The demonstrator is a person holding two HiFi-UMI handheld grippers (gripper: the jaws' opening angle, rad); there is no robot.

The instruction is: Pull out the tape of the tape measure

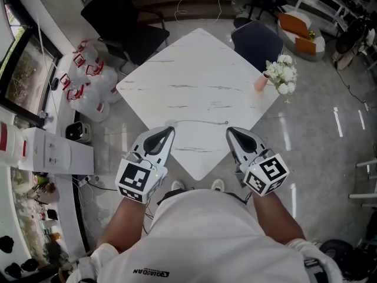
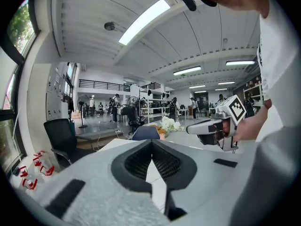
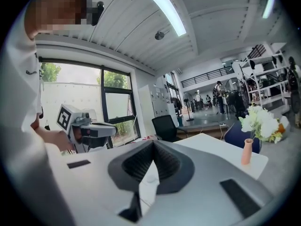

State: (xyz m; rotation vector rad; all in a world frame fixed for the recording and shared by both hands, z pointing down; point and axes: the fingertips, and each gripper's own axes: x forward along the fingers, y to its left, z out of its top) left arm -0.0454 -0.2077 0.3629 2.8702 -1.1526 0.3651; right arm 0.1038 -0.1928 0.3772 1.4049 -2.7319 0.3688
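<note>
Left tongs (image 1: 170,129) and right tongs (image 1: 229,130) are hovering side by side over the corner of the white marble bench (image 1: 200,63) at 6 o'clock, both pointing toward 12 o'clock. Each gripper view is showing its own pair pressed together, ribbed pad against ribbed pad, with only the pale bench top visible through the slit below the tips. The person's hands are gripping the handles behind the marker cubes, the left cube (image 1: 135,180) sitting at 7 o'clock and the right cube (image 1: 270,174) at 5 o'clock. As for the tape measure, a thin dark line (image 1: 200,121) is running across the bench top just ahead of the two tips, from one toward the other. It is too fine to tell whether it is the tape, and neither gripper view is resolving it. At 2 o'clock a pink vase (image 1: 260,82) is standing upright near the bench edge, carrying white flowers (image 1: 281,75). A black chair (image 1: 123,22) is standing off the bench at 11 o'clock and a dark blue chair (image 1: 256,43) at 1 o'clock. Clear water bottles (image 1: 88,81) are clustering on the floor at 9 o'clock.
</note>
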